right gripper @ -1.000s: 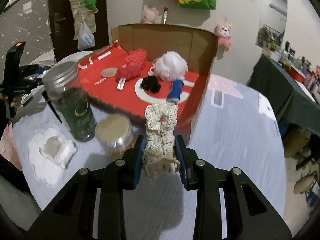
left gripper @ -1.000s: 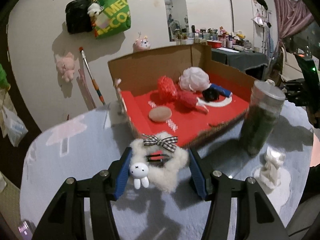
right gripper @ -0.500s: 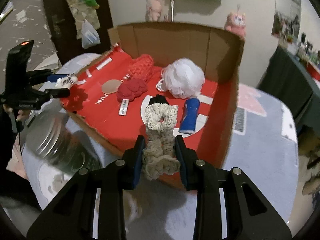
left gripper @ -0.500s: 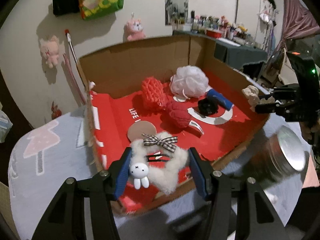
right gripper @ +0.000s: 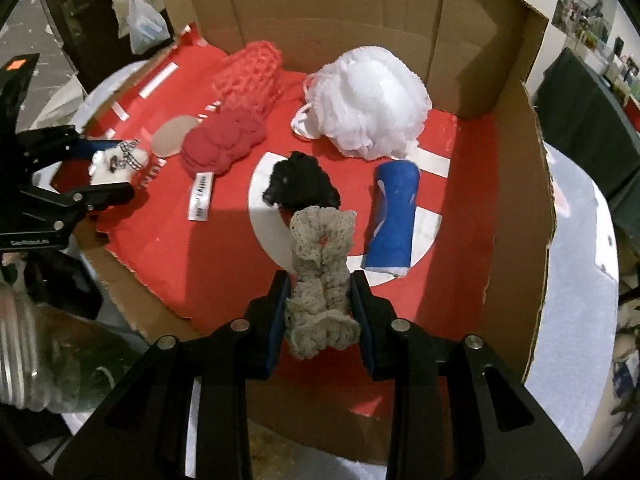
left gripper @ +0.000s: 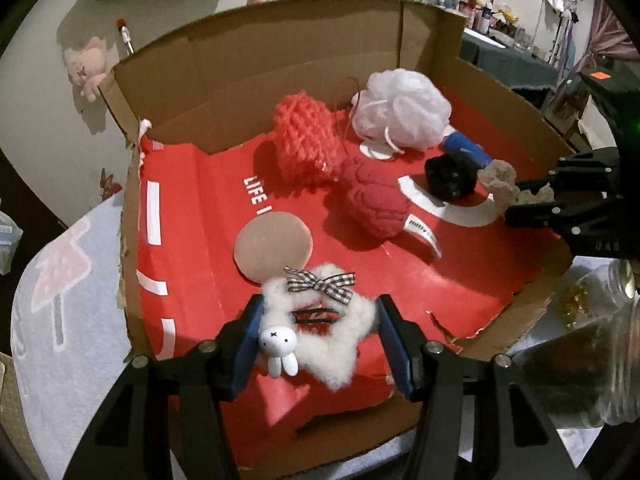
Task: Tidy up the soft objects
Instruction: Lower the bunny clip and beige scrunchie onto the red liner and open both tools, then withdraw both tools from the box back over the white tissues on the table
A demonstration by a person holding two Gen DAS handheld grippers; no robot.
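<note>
White fluffy scrunchie (left gripper: 320,332), bearing a checked bow (left gripper: 320,283) and a small white rabbit charm (left gripper: 277,346), clamped between the blue pads of the left tongs (left gripper: 318,336) and held over the near-left part of the cardboard box (left gripper: 256,64), just in front of a round tan pad (left gripper: 273,243) lying on the red liner (left gripper: 192,208). Beige crocheted scrunchie (right gripper: 322,276), clamped upright between the pads of the right tongs (right gripper: 320,316) and held over the near-centre of the same box, close in front of a black scrunchie (right gripper: 302,180) and just left of a blue roll (right gripper: 392,218). Each tool appears in the other's view: the right tongs enter at the box's right edge, the left tongs at its left edge. Further inside the box: a dark red knitted piece (left gripper: 374,200) with a white label, touching a coral netted piece (left gripper: 308,142) behind it, and a white mesh bath puff (left gripper: 402,110) toward the back wall. Outside the box, on the pale cloth-covered worktop (left gripper: 68,320), a glass jar (left gripper: 600,344) stands near the box's torn front corner. Plush toys (left gripper: 88,66) hang on the wall behind.
</note>
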